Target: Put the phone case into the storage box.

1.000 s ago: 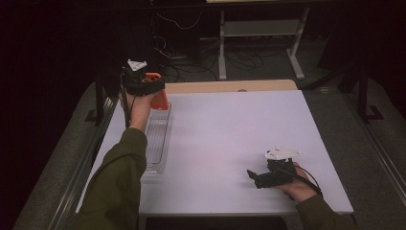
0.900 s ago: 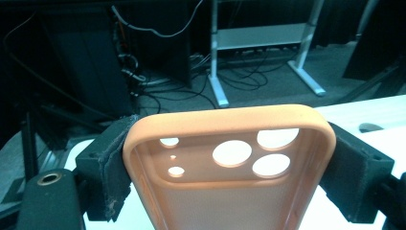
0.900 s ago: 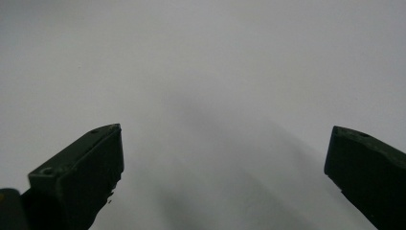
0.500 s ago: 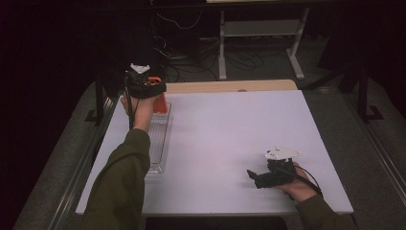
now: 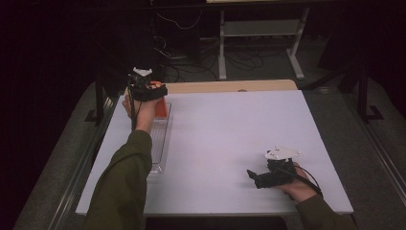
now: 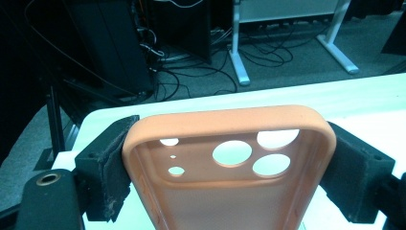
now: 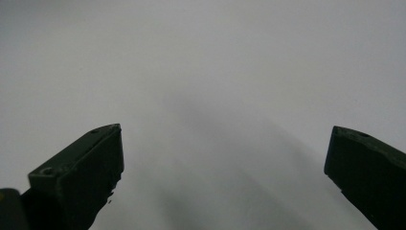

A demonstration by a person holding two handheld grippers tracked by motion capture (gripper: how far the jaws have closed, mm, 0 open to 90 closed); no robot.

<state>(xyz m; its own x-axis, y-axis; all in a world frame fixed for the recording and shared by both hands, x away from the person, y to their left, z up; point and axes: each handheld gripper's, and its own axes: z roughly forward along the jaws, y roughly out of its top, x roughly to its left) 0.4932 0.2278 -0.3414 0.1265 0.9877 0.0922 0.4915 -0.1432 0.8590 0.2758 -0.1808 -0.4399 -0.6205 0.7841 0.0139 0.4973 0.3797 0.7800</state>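
I have an orange phone case (image 6: 230, 167) clamped across its width in my left gripper (image 6: 230, 172). One black pad presses each long edge, and the jaws are drawn in tight against it. In the left gripper view the case points away from me with its open inside facing up. Its camera end is farthest out, and the three large round cut-outs and a few small holes show the white table (image 5: 230, 139) through them.

From the high view, the case (image 5: 161, 109) sits just under my left gripper (image 5: 155, 93) at the far left corner of the table, above the far end of a clear plastic tray (image 5: 159, 143). The tray is long and shallow and lies along the table's left edge, running toward me. My sleeve covers part of it, and I cannot tell whether the case touches it. The part of the tray I can see holds nothing.

My right gripper (image 5: 256, 177) rests low at the near right of the table, well apart from the tray. In the right gripper view its jaws stand wide apart with only bare white surface between them.
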